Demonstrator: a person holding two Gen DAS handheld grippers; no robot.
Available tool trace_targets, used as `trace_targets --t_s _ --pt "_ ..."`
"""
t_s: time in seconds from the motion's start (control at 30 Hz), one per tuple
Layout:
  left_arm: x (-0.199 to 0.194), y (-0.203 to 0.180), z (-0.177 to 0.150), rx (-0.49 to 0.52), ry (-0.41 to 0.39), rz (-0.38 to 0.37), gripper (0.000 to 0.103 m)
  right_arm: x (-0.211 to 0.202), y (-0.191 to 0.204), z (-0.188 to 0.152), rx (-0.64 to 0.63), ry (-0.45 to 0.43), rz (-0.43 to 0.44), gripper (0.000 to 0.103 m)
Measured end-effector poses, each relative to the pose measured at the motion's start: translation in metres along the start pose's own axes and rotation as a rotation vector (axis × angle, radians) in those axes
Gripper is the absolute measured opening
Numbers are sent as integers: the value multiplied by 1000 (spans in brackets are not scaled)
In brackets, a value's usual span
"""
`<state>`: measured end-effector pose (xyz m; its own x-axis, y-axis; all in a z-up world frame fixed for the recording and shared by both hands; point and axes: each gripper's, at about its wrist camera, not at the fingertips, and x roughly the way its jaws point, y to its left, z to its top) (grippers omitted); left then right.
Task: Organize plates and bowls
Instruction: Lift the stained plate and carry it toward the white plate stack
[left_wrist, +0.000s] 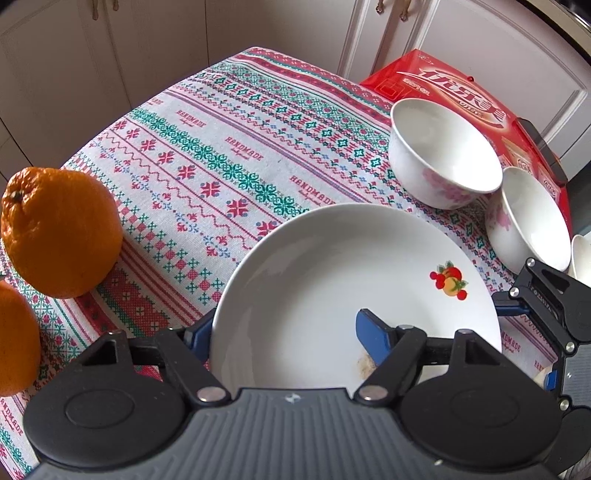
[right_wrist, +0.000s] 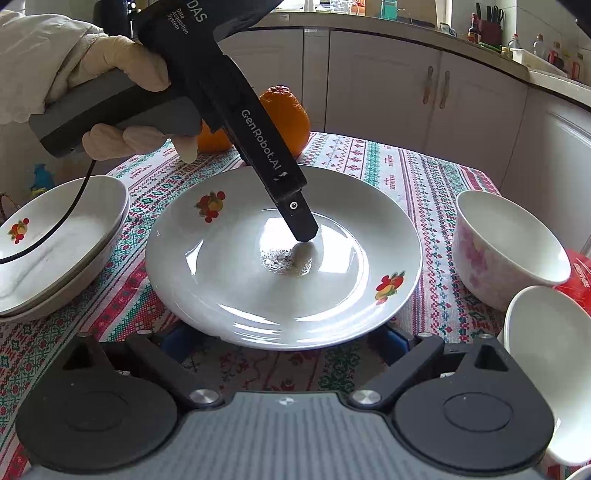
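On the desk (right_wrist: 424, 177) under a patterned cloth, ringed by pale kitchen cabinets (right_wrist: 388, 85), the plate (right_wrist: 229, 280) sits mid-table; left tongs (left_wrist: 284, 334) clamp its rim, right tongs (right_wrist: 284, 341) gape around its near edge

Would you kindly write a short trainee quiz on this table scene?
1. True or false: the left claw grips the plate by its rim.
2. How many oranges sit on the tablecloth?
3. What lies behind the flowered bowls? A red box; B kettle; C tray.
Key: 1 true; 2 two; 3 A.
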<state>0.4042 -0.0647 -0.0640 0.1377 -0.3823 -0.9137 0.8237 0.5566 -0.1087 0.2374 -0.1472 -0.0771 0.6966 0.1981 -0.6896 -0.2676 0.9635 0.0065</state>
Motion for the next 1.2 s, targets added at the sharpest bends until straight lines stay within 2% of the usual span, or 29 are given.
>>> trace_targets --t_s 0.23,0.63,0.93,1.2 --pt "1 -1 0 33 13 1 76 0 0 0 -1 -6 3 95" --pt "-10 -6 -8 26 -4 -1 76 -8 1 3 -11 -5 14 95" --pt "-42 -22 -20 17 -45 30 76 -34 9 8 -39 -33 32 95" --pt "-79 -38 -47 -18 -90 71 76 -62 26 8 -88 -68 68 95"
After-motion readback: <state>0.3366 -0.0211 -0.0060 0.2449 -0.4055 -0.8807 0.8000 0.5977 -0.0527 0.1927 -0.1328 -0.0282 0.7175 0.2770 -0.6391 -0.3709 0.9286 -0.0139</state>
